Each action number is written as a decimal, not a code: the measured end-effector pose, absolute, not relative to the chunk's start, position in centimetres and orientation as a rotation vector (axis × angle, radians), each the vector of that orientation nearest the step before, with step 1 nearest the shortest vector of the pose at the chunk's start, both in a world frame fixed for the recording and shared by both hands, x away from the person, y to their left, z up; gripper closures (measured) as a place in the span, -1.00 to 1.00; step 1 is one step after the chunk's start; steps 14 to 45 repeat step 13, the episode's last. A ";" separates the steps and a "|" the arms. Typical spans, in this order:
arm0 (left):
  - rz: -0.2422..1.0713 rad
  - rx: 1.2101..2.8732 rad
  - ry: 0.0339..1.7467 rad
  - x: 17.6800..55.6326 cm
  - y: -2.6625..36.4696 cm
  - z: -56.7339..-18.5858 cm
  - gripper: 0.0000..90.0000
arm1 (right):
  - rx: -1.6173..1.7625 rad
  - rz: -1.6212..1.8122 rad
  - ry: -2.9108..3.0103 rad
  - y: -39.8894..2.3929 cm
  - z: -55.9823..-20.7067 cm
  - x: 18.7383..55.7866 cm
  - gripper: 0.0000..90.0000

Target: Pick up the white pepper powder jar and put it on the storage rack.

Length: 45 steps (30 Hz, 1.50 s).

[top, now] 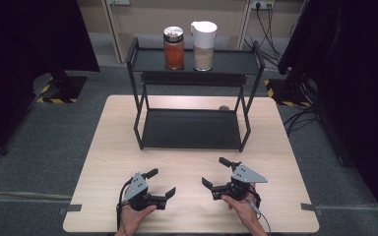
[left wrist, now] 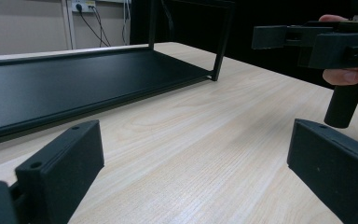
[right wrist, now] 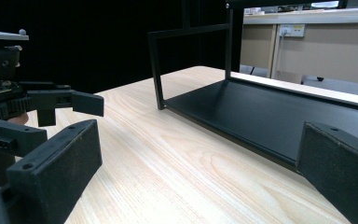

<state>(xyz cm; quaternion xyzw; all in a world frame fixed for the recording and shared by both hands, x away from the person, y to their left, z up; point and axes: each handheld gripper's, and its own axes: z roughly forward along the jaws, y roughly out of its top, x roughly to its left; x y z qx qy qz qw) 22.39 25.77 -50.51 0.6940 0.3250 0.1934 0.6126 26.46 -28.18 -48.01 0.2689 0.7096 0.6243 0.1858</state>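
Starting at the left, the left gripper (top: 161,183) is resting low over the near edge of the tabletop (top: 108,147), its fingers (left wrist: 63,161) standing wide apart and holding nothing. Just to its right, the right gripper (top: 215,171) is hovering at the same depth, turned inward toward its partner, its fingers (right wrist: 56,158) also spread wide and empty. The two are sitting near one another but apart. Beyond them, the black shelf rack (top: 137,93) is standing on the middle of the tabletop, its lower shelf (top: 191,129) lying bare. On the top shelf, well apart from both grippers, the jar of red spice (top: 173,48) is standing upright on the left and the white-lidded jar (top: 204,45) just beside it on the right, close but seemingly not touching. The risk, as I judge it, is lying in the reach upward: either gripper coming in could be clipping the rack's raised side rail or front edge, and since the jars are standing so close, wide fingers closing on one could be nudging the other and tipping it off the shelf.
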 end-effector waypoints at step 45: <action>0.447 1.600 0.751 22.4 25.7 -50.5 -0.93 | 0.767 1.765 1.997 -28.3 -48.1 26.6 -0.99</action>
